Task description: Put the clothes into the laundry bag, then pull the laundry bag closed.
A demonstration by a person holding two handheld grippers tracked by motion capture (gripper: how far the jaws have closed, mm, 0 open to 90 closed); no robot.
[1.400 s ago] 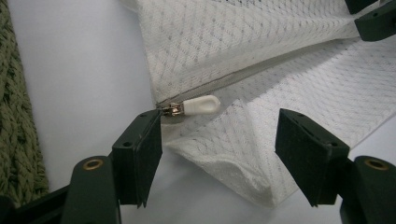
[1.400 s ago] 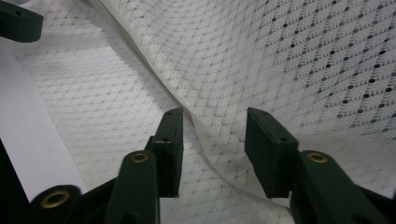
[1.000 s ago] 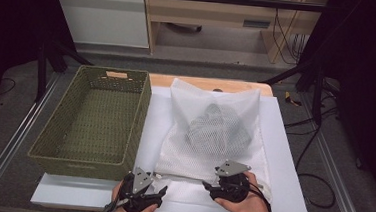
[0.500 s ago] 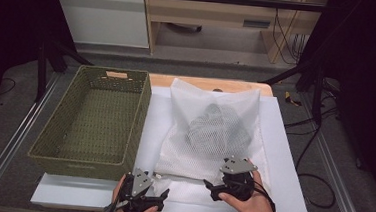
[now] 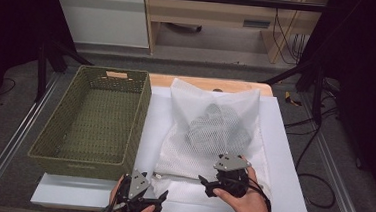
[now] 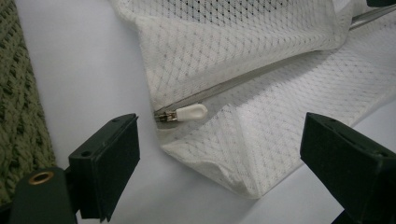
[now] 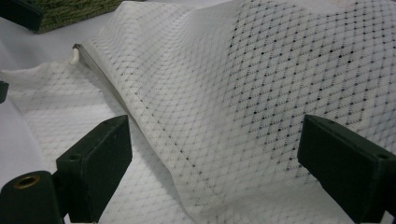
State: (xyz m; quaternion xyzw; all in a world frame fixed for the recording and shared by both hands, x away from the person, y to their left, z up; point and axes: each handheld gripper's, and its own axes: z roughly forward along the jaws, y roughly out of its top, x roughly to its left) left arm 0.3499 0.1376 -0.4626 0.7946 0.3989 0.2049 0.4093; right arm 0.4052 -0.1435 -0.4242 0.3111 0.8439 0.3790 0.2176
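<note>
Both tongs sit at the bottom of the high view. At lower left, the left gripper (image 5: 162,197) has just spread its jaws; they stand wide and hold nothing, with the white zipper pull (image 6: 190,112) between and beyond them. At centre, the mesh laundry bag (image 5: 214,133) lies on the white table (image 5: 285,158), right of the green basket (image 5: 94,124). Lower right of centre, the right gripper (image 5: 205,183) has likewise just parted its jaws, empty over the bag's near edge.

- White mesh bag (image 5: 214,133) with a diamond weave pattern, dark grey contents showing through.
- White zipper pull (image 6: 190,112).
- Olive-green woven basket (image 5: 90,154).
- White table surface (image 5: 283,143).
- Black gripper jaws in both gripper views.
</note>
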